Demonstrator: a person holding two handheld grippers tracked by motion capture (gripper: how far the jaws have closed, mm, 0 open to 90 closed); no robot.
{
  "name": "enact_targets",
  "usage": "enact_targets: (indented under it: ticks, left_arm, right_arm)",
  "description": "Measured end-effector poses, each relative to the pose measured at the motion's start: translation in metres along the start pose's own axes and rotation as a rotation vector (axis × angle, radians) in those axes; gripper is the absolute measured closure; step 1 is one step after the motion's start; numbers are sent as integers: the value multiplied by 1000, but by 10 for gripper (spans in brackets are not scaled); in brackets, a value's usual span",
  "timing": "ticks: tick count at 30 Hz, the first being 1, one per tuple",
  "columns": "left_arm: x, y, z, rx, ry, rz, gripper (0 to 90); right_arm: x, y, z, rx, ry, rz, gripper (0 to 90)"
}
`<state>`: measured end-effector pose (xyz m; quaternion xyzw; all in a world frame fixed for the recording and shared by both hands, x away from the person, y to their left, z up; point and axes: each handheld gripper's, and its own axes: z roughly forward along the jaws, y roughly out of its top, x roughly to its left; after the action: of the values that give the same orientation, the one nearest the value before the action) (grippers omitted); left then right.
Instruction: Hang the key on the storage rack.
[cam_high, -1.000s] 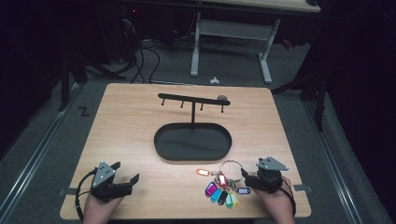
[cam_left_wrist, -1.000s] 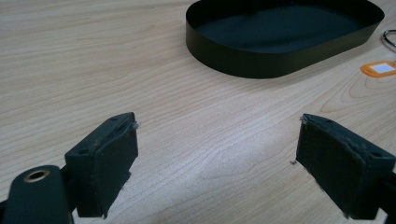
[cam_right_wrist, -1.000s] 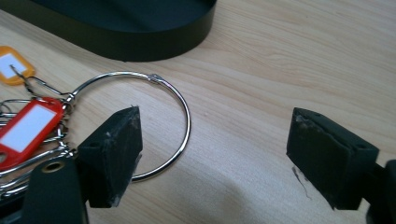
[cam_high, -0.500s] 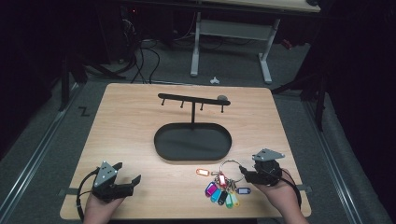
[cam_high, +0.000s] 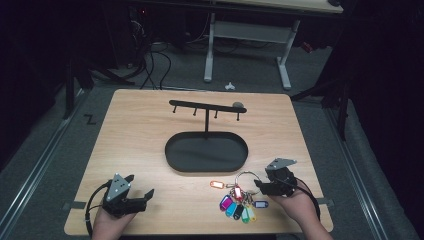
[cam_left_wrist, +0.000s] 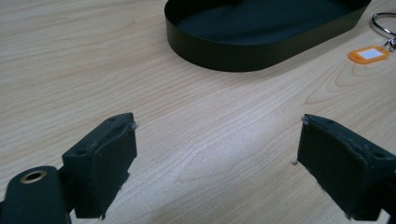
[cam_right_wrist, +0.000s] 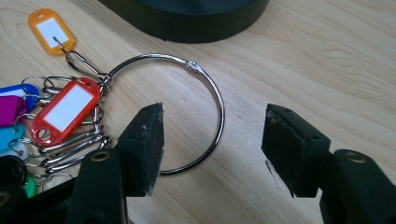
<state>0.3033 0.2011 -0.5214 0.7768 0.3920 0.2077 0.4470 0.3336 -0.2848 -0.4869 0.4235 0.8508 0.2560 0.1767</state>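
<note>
At table's (cam_high: 150, 125) near edge — both hand-held grippers wide apart, empty; right (cam_right_wrist: 212, 140) straddles key ring (cam_right_wrist: 205, 84).

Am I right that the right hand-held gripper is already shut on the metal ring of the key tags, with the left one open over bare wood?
Not quite: the right hand-held gripper is open, its jaws straddling the metal ring without clamping it, as the right gripper view shows. The left hand-held gripper is indeed open over bare wood.

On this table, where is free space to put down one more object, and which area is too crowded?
Bare wood lies left of the black oval tray, up to the table edge, and between the tray and the left gripper. The strip right of the tray is also free. It is crowded at the front right: key tags on a metal ring beside the right gripper.
</note>
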Motion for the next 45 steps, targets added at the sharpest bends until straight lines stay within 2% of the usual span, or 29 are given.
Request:
enact_targets:
  ticks: [3,5,10,15,22,25,30,33,37,38,40,43,44,45]
  left_arm:
    - [1,-1,0,5,4,-2,125]
    - [2,-1,-2,0,5,-12,125]
    - [3,-4,-8,-6,14,-12,125]
    - [4,-7,-11,-6,21,-11,131]
    - [7,-13,-20,-1,47,-40,130]
    - [9,-15,-24,-2,58,-50,131]
    - [11,-15,-24,-2,59,-57,132]
    - [8,-13,-22,-3,50,-42,132]
    - [8,-13,-21,1,45,-42,132]
    - [9,-12,-22,-2,43,-45,132]
    - [9,-12,-22,-9,42,-50,133]
    - [9,-12,-21,-9,37,-51,133]
    - [9,-12,-22,-8,33,-44,133]
    - [9,-11,-22,-8,31,-40,134]
  right_arm:
    - [-1,2,4,21,9,-7,415]
    - [-2,4,6,37,13,-32,439]
    - [-4,14,8,69,24,-43,472]
    - [-4,23,9,102,30,-51,464]
    - [-4,36,15,148,51,-77,453]
    - [-3,40,16,170,67,-89,497]
    - [-3,47,16,208,72,-73,491]
    - [-4,54,15,227,53,-60,467]
    - [-4,59,14,249,57,-77,470]
    - [-3,62,16,271,67,-88,471]
    - [-3,65,20,306,55,-127,475]
    - [-4,68,24,329,64,-145,465]
    - [-4,72,30,366,63,-169,460]
    - [-3,73,32,380,59,-177,457]
